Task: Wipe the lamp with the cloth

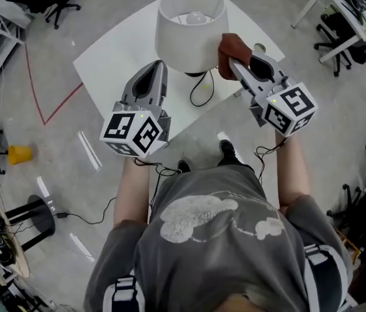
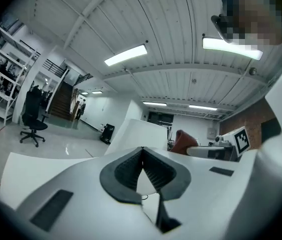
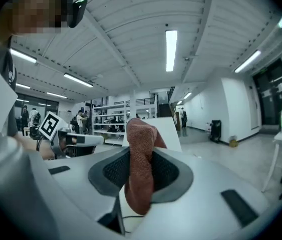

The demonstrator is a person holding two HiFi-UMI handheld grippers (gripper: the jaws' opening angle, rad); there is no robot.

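The lamp (image 1: 189, 31) stands on the white table (image 1: 104, 64), and its white shade (image 1: 183, 41) is what the cloth must rub. The right gripper (image 1: 235, 62) is at the right side of the lamp. Its jaws are clamped on the red-brown cloth (image 1: 229, 52), and the top of the cloth lies against the shade or just beside it; I cannot tell whether they really touch. In the right gripper view the cloth (image 3: 141, 169) hangs as a folded strip between the pads, and a large part of it sticks out above them. The left gripper (image 1: 160, 67) is at the lower left of the lamp, near the shade. Its jaws are closed tip to tip with nothing between them, so it does not hold the lamp. I think this is the main risk. The lamp looks light and tall, and a sideways push from the cloth with no support on the other side could tilt it or make it slide on the table. The hard jaw tips could also reach the shade first and dent it. The black cable (image 1: 202, 93) lies in a loop in front of the lamp, and a gripper passing low could catch it and pull the lamp.
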